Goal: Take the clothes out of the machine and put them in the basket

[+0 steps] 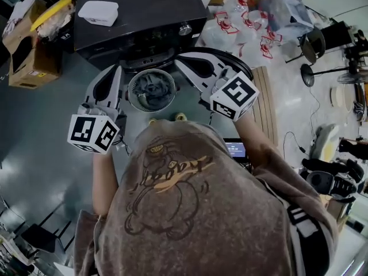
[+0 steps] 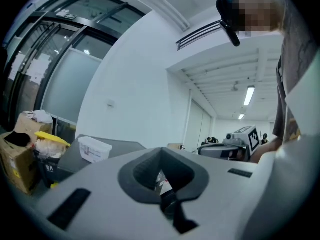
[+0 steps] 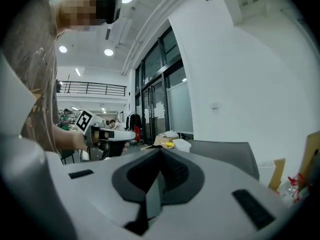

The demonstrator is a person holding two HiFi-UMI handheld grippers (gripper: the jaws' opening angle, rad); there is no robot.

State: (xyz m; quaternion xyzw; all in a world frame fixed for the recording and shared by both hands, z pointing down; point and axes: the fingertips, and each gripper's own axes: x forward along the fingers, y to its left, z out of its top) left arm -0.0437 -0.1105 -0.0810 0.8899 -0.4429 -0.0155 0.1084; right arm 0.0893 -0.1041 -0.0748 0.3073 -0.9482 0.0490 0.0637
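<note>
The black machine (image 1: 138, 16) stands in front of me, its dark round door (image 1: 244, 68) swung open to the right. Below its front sits a round basket (image 1: 133, 92) with crumpled grey clothes (image 1: 153, 89) inside. My left gripper (image 1: 115, 69) is held up level to the left of the basket, and my right gripper (image 1: 179, 61) to its right. In the left gripper view the left gripper (image 2: 162, 176) looks shut with nothing in it. The right gripper (image 3: 159, 176) is shut and empty too. The inside of the machine is hidden.
A white plastic box (image 1: 98, 11) lies on the machine's top. Cardboard boxes (image 1: 23, 45) stand at the left. Plastic bags with red print (image 1: 241, 25), a wooden board (image 1: 265, 105) and a fan stand (image 1: 313, 45) are at the right. My feet (image 1: 167, 118) are just behind the basket.
</note>
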